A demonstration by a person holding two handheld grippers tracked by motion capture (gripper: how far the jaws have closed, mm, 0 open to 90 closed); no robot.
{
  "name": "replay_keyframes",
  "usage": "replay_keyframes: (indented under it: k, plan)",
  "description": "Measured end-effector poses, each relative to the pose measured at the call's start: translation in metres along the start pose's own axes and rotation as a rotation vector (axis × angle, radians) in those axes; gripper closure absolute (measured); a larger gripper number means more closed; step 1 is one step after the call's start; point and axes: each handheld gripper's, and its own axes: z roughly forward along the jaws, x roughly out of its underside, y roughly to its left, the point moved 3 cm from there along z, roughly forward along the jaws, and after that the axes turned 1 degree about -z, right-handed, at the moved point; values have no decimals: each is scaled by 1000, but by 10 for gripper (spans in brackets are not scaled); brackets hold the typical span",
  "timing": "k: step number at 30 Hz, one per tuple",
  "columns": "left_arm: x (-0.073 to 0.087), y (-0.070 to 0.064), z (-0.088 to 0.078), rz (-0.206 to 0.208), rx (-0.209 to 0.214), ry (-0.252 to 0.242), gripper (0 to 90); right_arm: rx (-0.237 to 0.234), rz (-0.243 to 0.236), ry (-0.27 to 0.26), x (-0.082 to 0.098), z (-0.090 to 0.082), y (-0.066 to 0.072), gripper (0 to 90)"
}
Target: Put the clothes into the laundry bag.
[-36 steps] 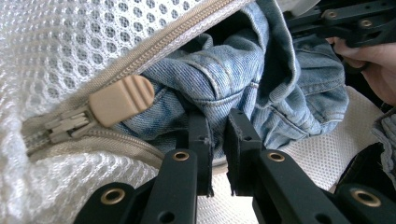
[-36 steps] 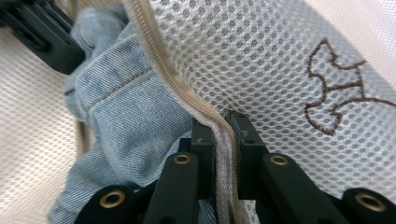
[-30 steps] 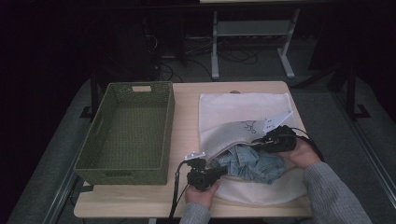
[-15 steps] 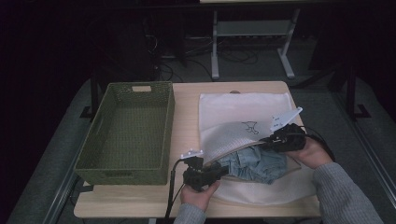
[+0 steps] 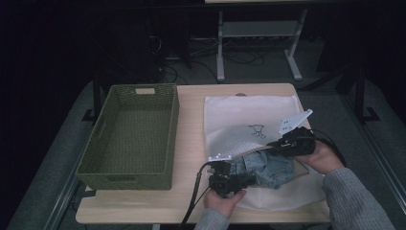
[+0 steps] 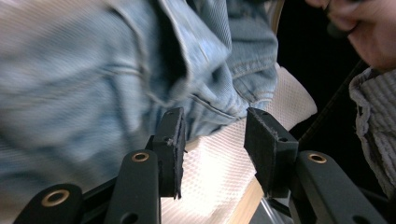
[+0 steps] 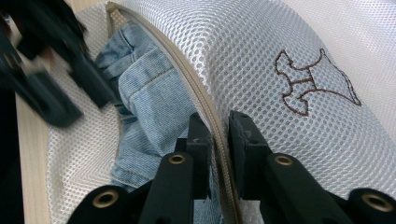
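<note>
A white mesh laundry bag with a small embroidered figure lies on the wooden table. Light-blue denim jeans are bunched in its mouth. My right gripper is shut on the bag's zipper edge and holds the upper layer up off the jeans. The right gripper view shows the pads pinching that zip, with the jeans underneath. My left gripper sits at the near side of the jeans. Its jaws have just been opening and stand apart. The denim hangs just past the tips, not pressed.
A deep green woven basket stands on the left half of the table, with nothing visible inside. Bare wood runs between it and the bag. Beyond the table are a dark floor and a metal stand. A cable trails from my left gripper over the near edge.
My left gripper's jaws have parted and let go of the jeans, and that hand has shifted a little. The right gripper has raised the bag's edge slightly while keeping its grip.
</note>
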Motion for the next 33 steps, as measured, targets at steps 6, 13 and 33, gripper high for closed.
replay_keyframes:
  k: [6,13,33]
  plan:
    - [5,0,31,-38,-4,24,536,-5,23,5,3,-1,-2,717]
    - [-1,7,45,-110,-9,-59,643,-19,9,12,6,1,3,828]
    - [10,-7,49,-48,22,-37,623,-16,23,37,30,-16,12,746]
